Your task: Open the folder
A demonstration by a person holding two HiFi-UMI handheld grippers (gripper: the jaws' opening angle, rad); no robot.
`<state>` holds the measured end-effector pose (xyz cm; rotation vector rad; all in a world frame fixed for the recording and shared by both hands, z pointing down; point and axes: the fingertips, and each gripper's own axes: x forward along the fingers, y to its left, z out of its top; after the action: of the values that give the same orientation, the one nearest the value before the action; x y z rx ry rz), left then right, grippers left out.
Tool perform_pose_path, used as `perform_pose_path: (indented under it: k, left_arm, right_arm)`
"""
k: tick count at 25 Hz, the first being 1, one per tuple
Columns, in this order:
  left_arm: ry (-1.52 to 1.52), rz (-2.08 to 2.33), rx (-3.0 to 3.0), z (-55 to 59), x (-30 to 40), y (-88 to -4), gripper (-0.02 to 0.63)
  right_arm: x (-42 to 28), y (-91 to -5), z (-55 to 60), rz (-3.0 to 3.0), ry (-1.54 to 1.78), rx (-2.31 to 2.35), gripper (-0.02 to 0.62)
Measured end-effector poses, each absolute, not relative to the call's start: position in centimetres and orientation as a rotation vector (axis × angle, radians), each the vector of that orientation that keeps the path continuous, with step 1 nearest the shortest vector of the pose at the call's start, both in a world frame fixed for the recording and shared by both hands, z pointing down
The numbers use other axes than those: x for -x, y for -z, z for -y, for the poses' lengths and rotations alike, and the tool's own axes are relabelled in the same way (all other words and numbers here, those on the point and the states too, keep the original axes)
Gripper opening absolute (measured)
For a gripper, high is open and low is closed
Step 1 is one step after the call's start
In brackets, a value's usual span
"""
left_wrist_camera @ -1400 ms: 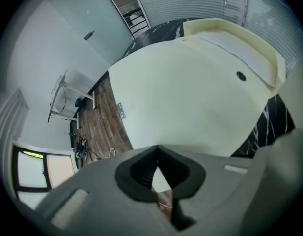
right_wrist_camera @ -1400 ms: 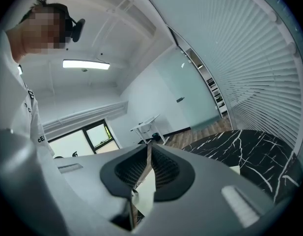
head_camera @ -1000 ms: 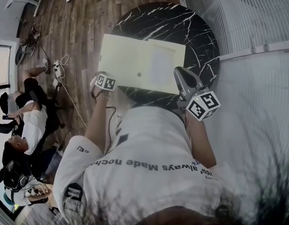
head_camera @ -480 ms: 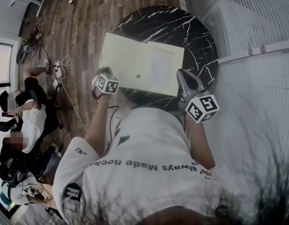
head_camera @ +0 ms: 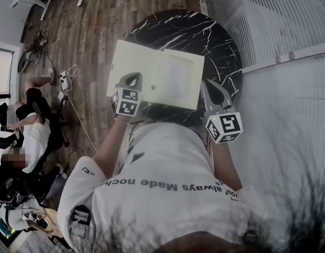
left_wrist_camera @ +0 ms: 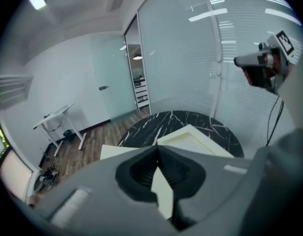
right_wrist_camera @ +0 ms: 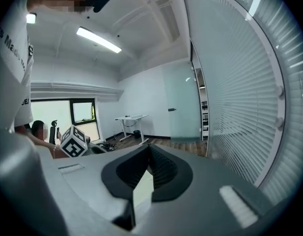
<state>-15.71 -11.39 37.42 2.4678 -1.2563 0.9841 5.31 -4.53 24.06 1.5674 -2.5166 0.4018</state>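
Folder (head_camera: 157, 75) sits mid-frame on the desk (head_camera: 204, 30). Left claw (head_camera: 131, 79) is clamped on its lower-left edge, right claw (head_camera: 208, 84) on its lower-right edge (both tight). Risk: opposing pulls could tear the cover or drag the whole folder off.

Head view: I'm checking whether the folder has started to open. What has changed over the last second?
The left claw has risen towards the camera, shut on the near left edge of the folder. That corner seems to lift with it, though whether only the cover rises is unclear. The right claw stays shut on the near right edge, hardly moved. The folder's far side still rests on the table.
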Motion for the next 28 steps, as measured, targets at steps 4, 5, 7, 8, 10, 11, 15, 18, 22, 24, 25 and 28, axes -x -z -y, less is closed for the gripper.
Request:
perform_pose_path:
  k: [4,5,7,8,10,11,15,18,22,24,25,28]
  left_arm:
    - [-0.785,1.204,-2.562,10.8,12.5,-32.8,0.002]
    - [-0.722,1.191,-2.583,10.7,11.7,-31.6,0.003]
    - [-0.612,1.174,-2.625,10.6,10.3,-29.4,0.003]
    - [-0.573,1.168,-2.645,10.5,9.6,-28.4,0.003]
    - [-0.514,1.149,-2.683,10.1,8.3,-26.5,0.003]
    - [-0.484,1.136,-2.700,9.8,7.6,-25.7,0.003]
    - [-0.353,1.091,-2.750,8.6,5.3,-22.6,0.002]
    - [-0.263,1.065,-2.784,8.0,4.0,-20.6,0.003]
    - [-0.203,1.016,-2.817,7.3,2.3,-18.5,0.003]
    - [-0.159,1.003,-2.833,7.0,1.6,-17.5,0.002]
    - [-0.138,0.994,-2.839,6.9,1.3,-17.0,0.003]
    - [-0.111,0.965,-2.856,6.5,0.9,-16.3,0.003]
  right_arm:
    - [-5.2,-22.5,4.1,2.495,-0.301,-1.565,0.002]
    - [-5.2,-22.2,4.1,2.493,-0.284,-1.563,0.002]
    - [-5.2,-21.5,4.1,2.487,-0.266,-1.565,0.002]
    - [-5.2,-21.2,4.2,2.483,-0.260,-1.569,0.002]
    - [-5.3,-20.4,4.2,2.474,-0.244,-1.579,0.002]
    - [-5.3,-20.1,4.2,2.471,-0.234,-1.583,0.002]
    - [-5.3,-18.9,3.9,2.470,-0.194,-1.586,0.002]
    - [-4.9,-18.2,3.8,2.472,-0.164,-1.581,0.002]
    - [-4.4,-16.9,3.8,2.484,-0.165,-1.582,0.002]
    - [-4.4,-16.1,3.7,2.488,-0.152,-1.595,0.002]
    - [-4.4,-15.8,3.7,2.490,-0.144,-1.599,0.002]
    - [-4.2,-15.4,3.5,2.504,-0.126,-1.596,0.002]
